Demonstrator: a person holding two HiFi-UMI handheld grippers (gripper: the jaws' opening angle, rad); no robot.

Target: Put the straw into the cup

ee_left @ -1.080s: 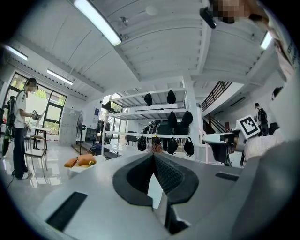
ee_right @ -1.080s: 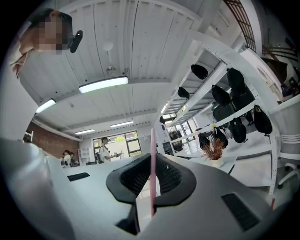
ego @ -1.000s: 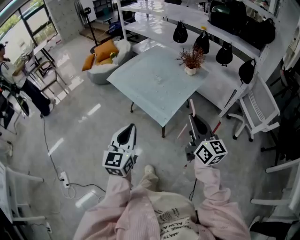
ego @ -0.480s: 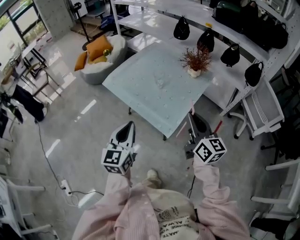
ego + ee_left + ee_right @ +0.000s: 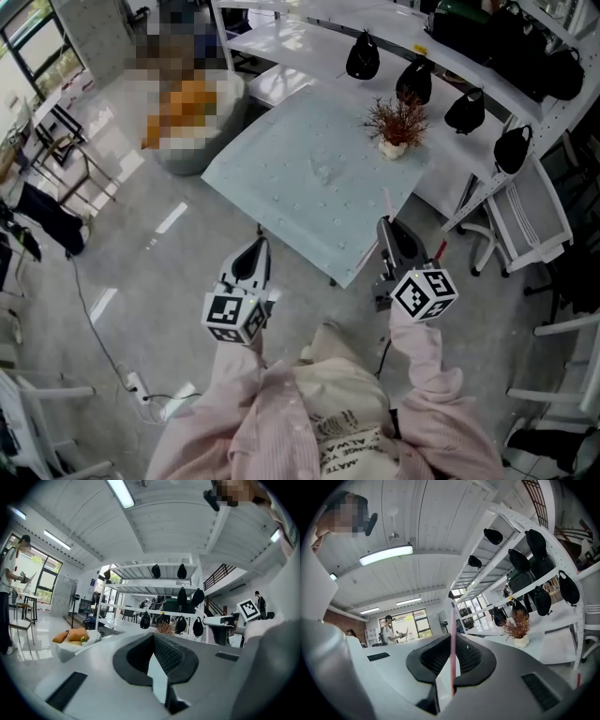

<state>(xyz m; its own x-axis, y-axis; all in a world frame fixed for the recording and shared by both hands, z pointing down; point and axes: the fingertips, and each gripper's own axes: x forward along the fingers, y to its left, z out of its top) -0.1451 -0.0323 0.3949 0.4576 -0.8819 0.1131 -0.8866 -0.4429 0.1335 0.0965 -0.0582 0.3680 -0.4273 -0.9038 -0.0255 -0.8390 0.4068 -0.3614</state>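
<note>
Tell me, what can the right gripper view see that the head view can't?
Only the right gripper view: its jaws pinching the pink straw upright, the long ceiling light, and a person standing near far windows. Only the head view: the left gripper, the pink sleeves, the grey floor and a white chair. Both: the potted dried plant, the hanging black bags, and the straw itself, which looks thin and faint in the head view.

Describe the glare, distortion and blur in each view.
Head view: window glare streaks the floor, with little blur. Left gripper view: fisheye curve, dark corners, ceiling lamp blown out. Right gripper view: same curve, and the straw is in focus.
</note>
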